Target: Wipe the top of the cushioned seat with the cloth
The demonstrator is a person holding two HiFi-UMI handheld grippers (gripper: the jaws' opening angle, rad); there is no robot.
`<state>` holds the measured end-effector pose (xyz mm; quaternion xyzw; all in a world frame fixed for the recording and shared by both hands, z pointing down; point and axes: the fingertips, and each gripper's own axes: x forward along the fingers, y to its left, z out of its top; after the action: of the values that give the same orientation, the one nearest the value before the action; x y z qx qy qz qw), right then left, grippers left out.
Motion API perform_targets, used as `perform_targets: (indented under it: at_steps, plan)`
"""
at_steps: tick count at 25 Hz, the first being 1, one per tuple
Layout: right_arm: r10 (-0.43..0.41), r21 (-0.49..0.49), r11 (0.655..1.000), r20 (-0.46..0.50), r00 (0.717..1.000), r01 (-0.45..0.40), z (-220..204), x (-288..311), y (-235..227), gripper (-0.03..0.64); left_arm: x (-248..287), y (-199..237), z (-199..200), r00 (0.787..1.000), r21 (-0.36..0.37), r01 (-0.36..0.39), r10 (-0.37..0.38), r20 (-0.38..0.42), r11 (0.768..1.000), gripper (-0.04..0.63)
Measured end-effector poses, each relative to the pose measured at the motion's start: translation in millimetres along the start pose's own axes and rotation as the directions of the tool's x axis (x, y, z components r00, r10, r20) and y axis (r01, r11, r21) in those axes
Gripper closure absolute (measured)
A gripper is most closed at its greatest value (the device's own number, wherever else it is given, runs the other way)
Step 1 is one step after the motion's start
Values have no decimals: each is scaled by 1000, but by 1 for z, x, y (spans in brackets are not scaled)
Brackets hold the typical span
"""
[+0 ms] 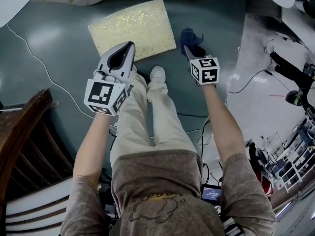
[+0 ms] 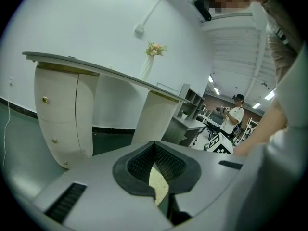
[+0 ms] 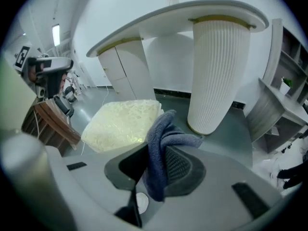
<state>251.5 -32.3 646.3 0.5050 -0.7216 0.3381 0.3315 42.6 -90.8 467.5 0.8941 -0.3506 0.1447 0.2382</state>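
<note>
The cushioned seat (image 1: 132,29) is a low square pad with a gold patterned top, standing on the grey floor ahead of my feet. It also shows pale cream in the right gripper view (image 3: 122,124). My right gripper (image 1: 193,50) hovers just off the seat's right edge, shut on a dark blue cloth (image 1: 190,37). The cloth (image 3: 166,129) bunches up out of the jaws (image 3: 156,150). My left gripper (image 1: 125,50) hangs over the seat's near edge, jaws shut and empty (image 2: 155,150). Only a cream sliver of the seat (image 2: 158,184) shows below them.
A white console table on a ribbed pedestal (image 3: 219,71) and a curved cabinet (image 2: 62,114) stands just beyond the seat. A dark wooden chair (image 1: 24,132) is at my left. Cables (image 1: 34,53) cross the floor. Equipment (image 1: 290,73) crowds the right side.
</note>
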Motion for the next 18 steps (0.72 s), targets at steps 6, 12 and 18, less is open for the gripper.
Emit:
perform_targets:
  at_steps: [6,12,18]
  plan:
    - [61,-32,998,138,989,-57,67,-65,31,517,-12,-26,37,996,49,90,-91,7,995,578]
    - [86,-67,995,278,957,-69,112,-120,65,517,-33,-50,49,978,62,208,-209,19,976,578]
    - [156,-127,985,401,903,-114,171,-192,94,517,-53,-93,100,951,137,304,-308,11,943,578]
